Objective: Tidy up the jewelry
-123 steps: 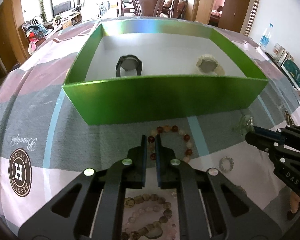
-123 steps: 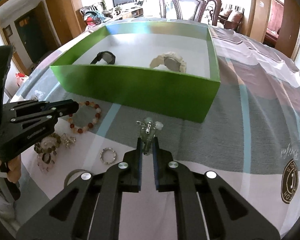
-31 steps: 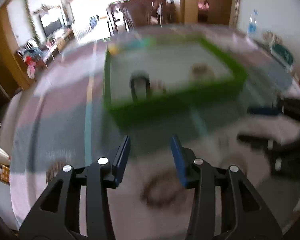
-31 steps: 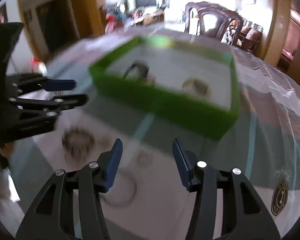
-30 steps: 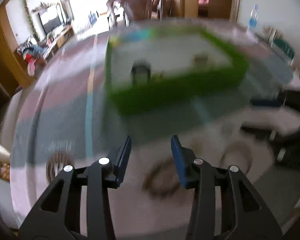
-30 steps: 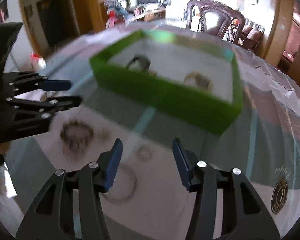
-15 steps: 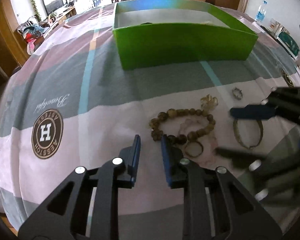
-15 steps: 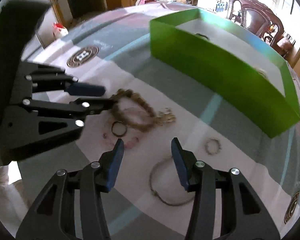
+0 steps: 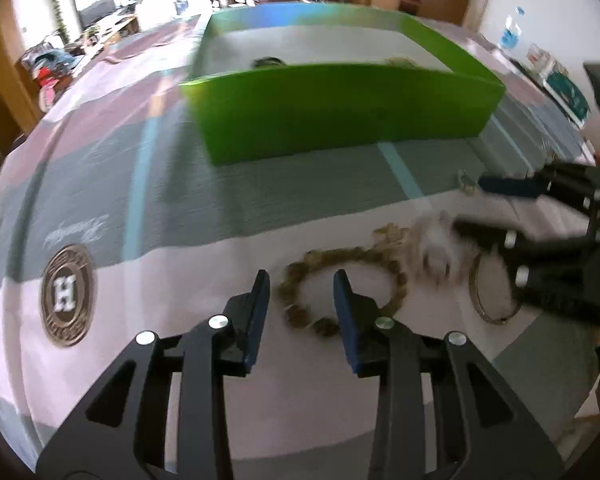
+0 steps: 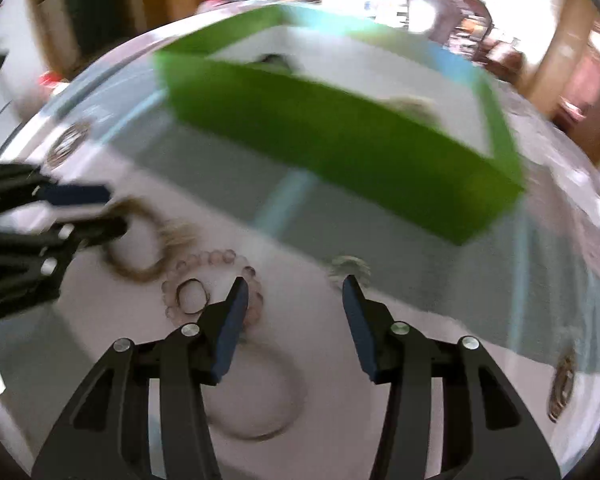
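Left wrist view: the left gripper [image 9: 300,290], jaws parted and just widened, empty, straddles the near arc of a brown bead bracelet [image 9: 342,288] lying on the tablecloth [image 9: 180,264] — short of the green box [image 9: 340,116], where two watches seem already stowed.

Right wrist view: the right gripper [image 10: 296,300] hangs agape above a thin bangle [image 10: 256,394], gripping nothing — a pale bead bracelet [image 10: 212,280] and small ring [image 10: 348,268] also wait outside.

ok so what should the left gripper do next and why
Probably ease the left gripper down a little more and close on the near arc of the brown bead bracelet. Its jaws, which have just been opening, stand apart with that arc between the tips but not yet pinched, and the bracelet still lies on the cloth in front of the green box.
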Available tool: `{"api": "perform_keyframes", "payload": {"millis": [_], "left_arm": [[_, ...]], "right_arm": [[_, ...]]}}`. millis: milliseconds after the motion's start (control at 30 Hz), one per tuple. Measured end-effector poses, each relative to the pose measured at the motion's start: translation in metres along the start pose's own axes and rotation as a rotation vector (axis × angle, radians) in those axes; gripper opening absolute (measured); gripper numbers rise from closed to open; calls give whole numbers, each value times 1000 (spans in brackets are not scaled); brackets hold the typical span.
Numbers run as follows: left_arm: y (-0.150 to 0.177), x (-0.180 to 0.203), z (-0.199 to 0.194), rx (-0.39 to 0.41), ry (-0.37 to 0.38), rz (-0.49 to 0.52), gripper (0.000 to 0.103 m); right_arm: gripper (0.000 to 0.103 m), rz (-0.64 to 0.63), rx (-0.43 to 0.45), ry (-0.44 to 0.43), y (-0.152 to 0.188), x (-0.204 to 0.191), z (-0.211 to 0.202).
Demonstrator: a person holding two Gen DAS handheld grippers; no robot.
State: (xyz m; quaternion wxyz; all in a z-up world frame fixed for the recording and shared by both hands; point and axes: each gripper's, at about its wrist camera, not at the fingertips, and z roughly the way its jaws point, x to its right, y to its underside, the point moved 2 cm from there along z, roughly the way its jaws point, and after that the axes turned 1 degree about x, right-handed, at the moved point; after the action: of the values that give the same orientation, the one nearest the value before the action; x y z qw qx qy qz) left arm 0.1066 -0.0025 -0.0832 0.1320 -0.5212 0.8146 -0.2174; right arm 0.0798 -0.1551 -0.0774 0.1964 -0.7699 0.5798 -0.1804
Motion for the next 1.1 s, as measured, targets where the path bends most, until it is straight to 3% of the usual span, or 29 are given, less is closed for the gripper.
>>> {"api": "perform_keyframes", "payload": {"millis": [67, 133, 300, 433, 600, 667, 867, 1100], "left_arm": [[-9, 12, 5, 9, -29, 52, 32], [-24, 23, 13, -13, -11, 94, 32], [-57, 40, 33, -7, -23, 138, 32], [-54, 28, 36, 86, 37, 74, 44], [-48, 16, 35, 153, 77, 45, 49], [-47, 17, 36, 169, 99, 47, 56], [-45, 2, 36, 184, 225, -24, 60], [-38, -1, 35, 192, 279, -68, 61]], "right_arm": [[49, 53, 8, 1, 0, 16, 0], [49, 97, 28, -14, -1, 27, 0], [49, 110, 48, -33, 0, 31, 6], [49, 97, 60, -24, 5, 34, 1], [49, 117, 50, -83, 5, 34, 3], [49, 127, 41, -99, 6, 34, 6], [49, 169, 37, -125, 3, 44, 4], [49, 262, 58, -159, 2, 66, 7]]}}
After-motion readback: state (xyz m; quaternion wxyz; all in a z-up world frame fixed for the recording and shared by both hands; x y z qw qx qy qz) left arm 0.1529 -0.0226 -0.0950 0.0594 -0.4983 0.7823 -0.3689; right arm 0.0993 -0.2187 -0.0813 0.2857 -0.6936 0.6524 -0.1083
